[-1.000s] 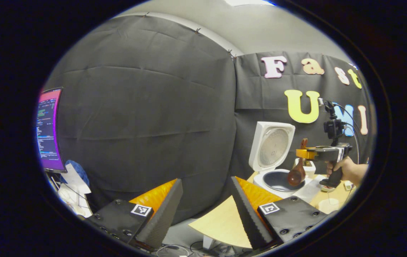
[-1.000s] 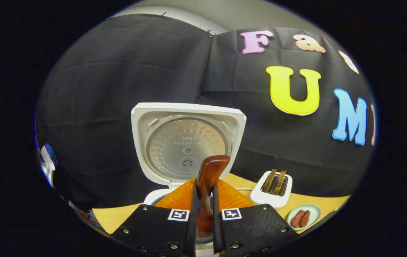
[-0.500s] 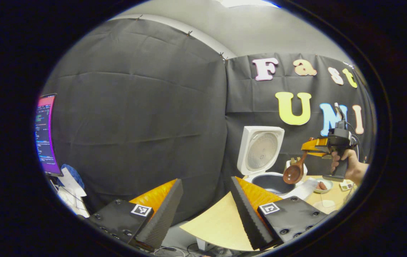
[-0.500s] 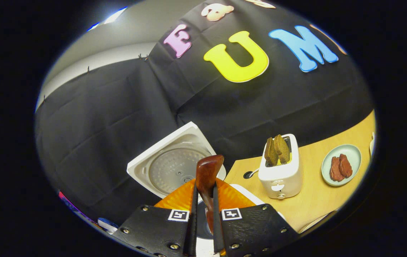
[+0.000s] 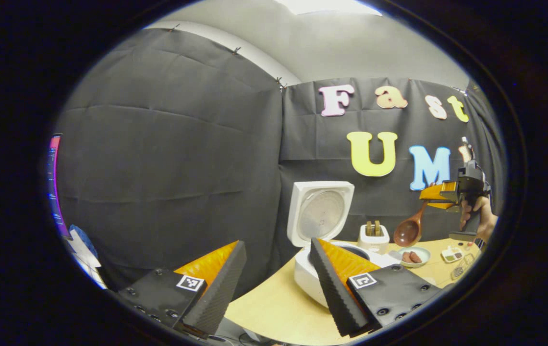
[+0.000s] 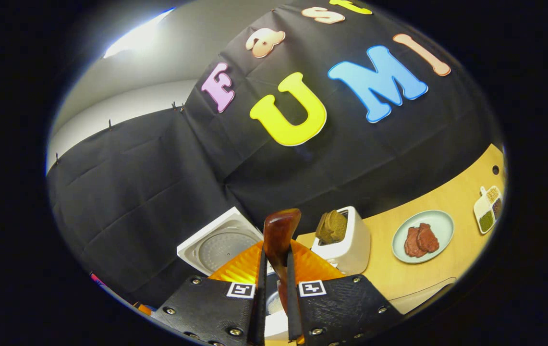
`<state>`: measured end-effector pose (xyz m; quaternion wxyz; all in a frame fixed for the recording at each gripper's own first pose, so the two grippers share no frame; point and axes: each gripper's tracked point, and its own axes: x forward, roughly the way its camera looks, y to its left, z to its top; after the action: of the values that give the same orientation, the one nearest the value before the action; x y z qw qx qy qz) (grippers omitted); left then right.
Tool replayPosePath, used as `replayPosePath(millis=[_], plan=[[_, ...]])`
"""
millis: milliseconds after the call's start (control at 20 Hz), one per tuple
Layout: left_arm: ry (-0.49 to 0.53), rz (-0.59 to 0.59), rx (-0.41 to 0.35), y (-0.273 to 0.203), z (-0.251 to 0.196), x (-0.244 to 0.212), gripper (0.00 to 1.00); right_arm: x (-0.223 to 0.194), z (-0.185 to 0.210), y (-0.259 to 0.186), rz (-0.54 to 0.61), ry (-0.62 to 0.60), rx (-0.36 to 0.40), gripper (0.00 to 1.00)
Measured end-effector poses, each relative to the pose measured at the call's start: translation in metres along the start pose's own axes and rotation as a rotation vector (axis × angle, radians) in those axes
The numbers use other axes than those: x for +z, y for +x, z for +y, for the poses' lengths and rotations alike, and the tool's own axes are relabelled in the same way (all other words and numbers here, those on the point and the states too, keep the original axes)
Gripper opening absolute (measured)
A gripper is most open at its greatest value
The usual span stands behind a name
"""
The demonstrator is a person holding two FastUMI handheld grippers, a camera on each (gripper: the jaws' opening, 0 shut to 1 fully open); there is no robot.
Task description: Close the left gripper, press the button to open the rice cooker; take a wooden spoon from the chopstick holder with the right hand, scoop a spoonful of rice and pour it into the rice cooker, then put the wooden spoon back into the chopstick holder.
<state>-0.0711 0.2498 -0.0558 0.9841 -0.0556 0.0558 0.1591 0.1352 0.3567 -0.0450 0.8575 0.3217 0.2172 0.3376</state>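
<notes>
The white rice cooker [image 5: 308,278] stands on the table with its lid [image 5: 321,214] up. My left gripper [image 5: 277,242] is open and holds nothing, low at the table's near left edge. Farther right, a hand holds my right gripper [image 5: 430,196] in the air, right of the cooker and above the plate. It is shut on the handle of the wooden spoon [image 5: 409,230], whose bowl hangs down to the left. In the right gripper view, the spoon handle [image 6: 279,235] sticks up between the closed fingers of the right gripper [image 6: 274,269], with the cooker lid [image 6: 221,245] behind on the left.
A white toaster [image 6: 348,240] with bread slices stands right of the cooker. Beyond it lie a pale plate [image 6: 439,230] of meat and a small divided tray [image 6: 490,209] of grains on the wooden table [image 6: 451,192]. A monitor edge [image 5: 55,187] shows far left.
The right gripper has carried the spoon from over the cooker's pot up and to the right, past the toaster. The left gripper view has swung right; its fingers stay open.
</notes>
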Motion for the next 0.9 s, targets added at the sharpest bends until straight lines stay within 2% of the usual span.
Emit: replayPosePath(millis=[100, 150, 200, 300, 350, 450, 900], plan=[[0.003, -0.011, -0.026, 0.000, -0.017, 0.004, 0.94, 0.016, -0.016, -0.017, -0.027, 0.006, -0.026, 0.19], [0.002, -0.016, -0.039, 0.003, -0.026, 0.006, 0.90, 0.024, -0.025, -0.026, -0.039, 0.007, -0.042, 0.18], [0.001, -0.019, -0.054, 0.004, -0.036, 0.010, 0.94, 0.030, -0.034, -0.036, -0.053, 0.009, -0.057, 0.19], [0.001, -0.023, -0.085, 0.003, -0.056, 0.011, 0.90, 0.043, -0.054, -0.053, -0.079, 0.017, -0.087, 0.18], [0.005, -0.025, -0.102, 0.003, -0.067, 0.012, 0.98, 0.048, -0.064, -0.063, -0.090, 0.024, -0.102, 0.19], [0.014, -0.029, -0.132, 0.004, -0.086, 0.013, 0.94, 0.056, -0.086, -0.079, -0.112, 0.034, -0.134, 0.19], [0.028, -0.040, -0.257, 0.001, -0.173, 0.026, 0.97, 0.088, -0.174, -0.167, -0.201, 0.078, -0.290, 0.19]])
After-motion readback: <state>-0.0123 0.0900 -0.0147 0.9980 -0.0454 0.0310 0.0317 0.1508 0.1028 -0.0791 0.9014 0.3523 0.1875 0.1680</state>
